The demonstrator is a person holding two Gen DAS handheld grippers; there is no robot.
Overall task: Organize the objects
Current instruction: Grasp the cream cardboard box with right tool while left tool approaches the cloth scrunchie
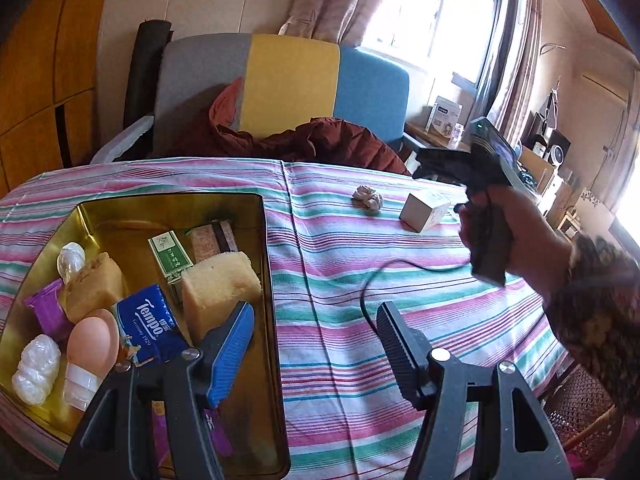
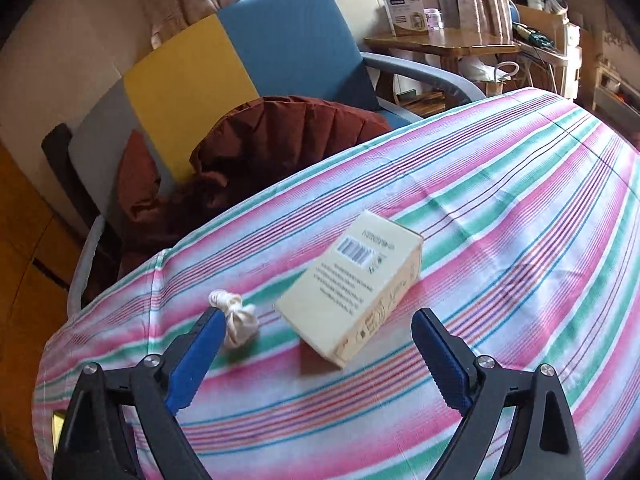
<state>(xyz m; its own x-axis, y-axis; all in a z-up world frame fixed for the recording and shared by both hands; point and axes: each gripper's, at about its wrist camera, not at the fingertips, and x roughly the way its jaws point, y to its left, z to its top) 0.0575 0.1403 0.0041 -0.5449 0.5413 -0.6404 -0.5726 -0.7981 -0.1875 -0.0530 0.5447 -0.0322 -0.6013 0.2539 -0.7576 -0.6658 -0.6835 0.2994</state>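
The right gripper (image 2: 316,340) stands wide apart and empty above a cream carton (image 2: 350,290) with a barcode and small print, tilted on the striped tablecloth (image 2: 500,240) near the table's far edge, a knotted white cloth (image 2: 236,320) just beside it. The left gripper (image 1: 316,332) is also apart, over the gold tin (image 1: 268,280) holding sponges (image 1: 220,284), an egg (image 1: 92,340), a blue tissue pack (image 1: 150,324) and small packets

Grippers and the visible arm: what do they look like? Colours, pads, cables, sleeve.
Both grippers are black plastic frames with silver pivot bolts. The left gripper and right gripper carry ribbed finger pads, blue on most faces. A thin black cable trails from the right unit. The sleeve is dark with a mottled light pattern.
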